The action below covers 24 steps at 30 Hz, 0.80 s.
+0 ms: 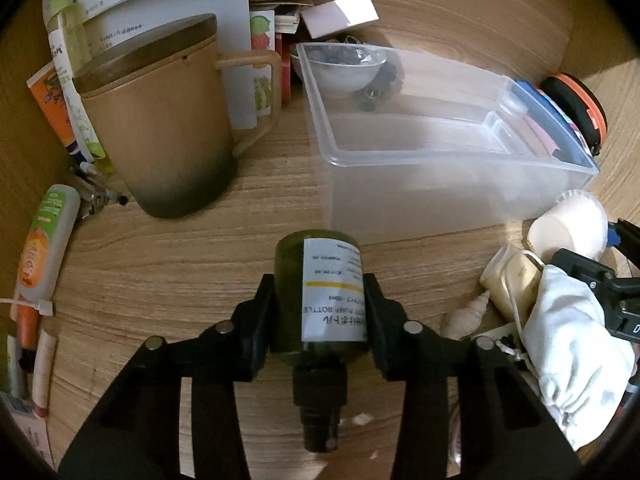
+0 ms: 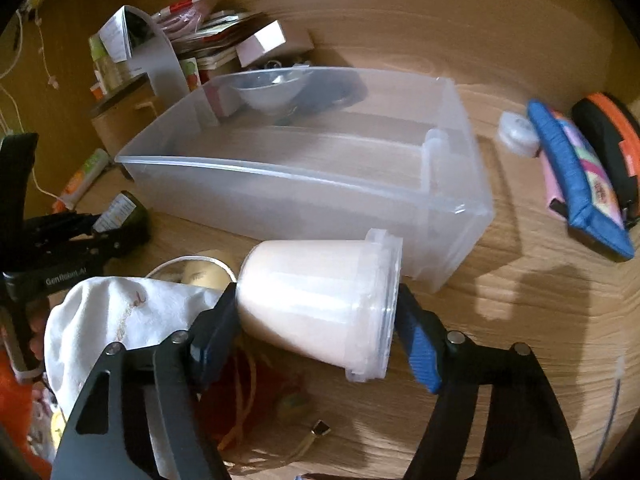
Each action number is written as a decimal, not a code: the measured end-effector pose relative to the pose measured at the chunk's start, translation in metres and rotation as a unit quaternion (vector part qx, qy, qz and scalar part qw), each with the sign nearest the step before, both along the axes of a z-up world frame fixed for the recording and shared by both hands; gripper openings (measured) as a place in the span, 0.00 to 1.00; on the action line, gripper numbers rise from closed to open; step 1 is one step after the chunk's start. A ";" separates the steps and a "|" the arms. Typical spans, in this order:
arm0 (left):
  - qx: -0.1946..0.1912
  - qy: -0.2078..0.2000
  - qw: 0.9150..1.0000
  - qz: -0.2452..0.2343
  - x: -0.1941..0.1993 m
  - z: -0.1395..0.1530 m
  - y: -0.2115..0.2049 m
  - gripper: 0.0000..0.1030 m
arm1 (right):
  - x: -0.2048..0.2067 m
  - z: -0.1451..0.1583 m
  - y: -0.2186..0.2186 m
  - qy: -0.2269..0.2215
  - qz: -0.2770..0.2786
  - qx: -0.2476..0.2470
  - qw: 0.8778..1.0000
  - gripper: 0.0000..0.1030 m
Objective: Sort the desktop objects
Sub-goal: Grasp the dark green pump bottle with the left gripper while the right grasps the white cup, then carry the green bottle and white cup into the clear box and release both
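My left gripper (image 1: 320, 296) is shut on a dark green pump bottle (image 1: 320, 292) with a white label, held just above the wooden desk in front of a clear plastic bin (image 1: 440, 152). My right gripper (image 2: 316, 300) is shut on a stack of white plastic cups (image 2: 320, 300), lying sideways between its fingers, close to the bin's near wall (image 2: 320, 200). The bin looks empty. The left gripper with its bottle (image 2: 124, 216) shows at the left of the right wrist view. The cups (image 1: 568, 228) show at the right of the left wrist view.
A tan lidded mug (image 1: 160, 120), tubes (image 1: 44, 240) and papers stand at the left. A white bowl (image 1: 344, 72) sits behind the bin. A white cloth pouch (image 1: 568, 352) and a seashell (image 1: 468, 312) lie at the right. A blue pouch (image 2: 580, 184) and an orange-black case (image 2: 612, 132) lie beyond the bin.
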<state>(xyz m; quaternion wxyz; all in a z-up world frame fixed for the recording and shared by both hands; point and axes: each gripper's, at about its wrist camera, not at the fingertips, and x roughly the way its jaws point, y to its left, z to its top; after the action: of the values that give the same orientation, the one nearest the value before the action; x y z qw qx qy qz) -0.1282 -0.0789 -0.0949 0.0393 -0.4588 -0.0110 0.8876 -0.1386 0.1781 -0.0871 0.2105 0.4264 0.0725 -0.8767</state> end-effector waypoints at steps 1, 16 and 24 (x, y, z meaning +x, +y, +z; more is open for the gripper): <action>0.000 0.001 1.000 0.000 0.001 0.000 0.000 0.40 | 0.002 0.001 -0.001 0.005 0.000 0.005 1.000 0.66; 0.000 0.079 0.997 0.010 0.030 0.047 0.000 0.40 | 0.017 0.027 0.031 0.022 -0.027 -0.035 0.999 0.60; 0.004 0.130 0.991 0.019 0.043 0.081 0.004 0.40 | 0.032 0.053 0.038 0.054 -0.022 -0.042 0.997 0.60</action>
<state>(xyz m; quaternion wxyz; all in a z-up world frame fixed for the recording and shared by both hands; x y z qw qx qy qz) -0.0847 -0.0749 -0.0137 0.0257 -0.3394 -0.0183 0.9401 -0.1069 0.2160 -0.0345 0.2043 0.3709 0.0374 -0.9051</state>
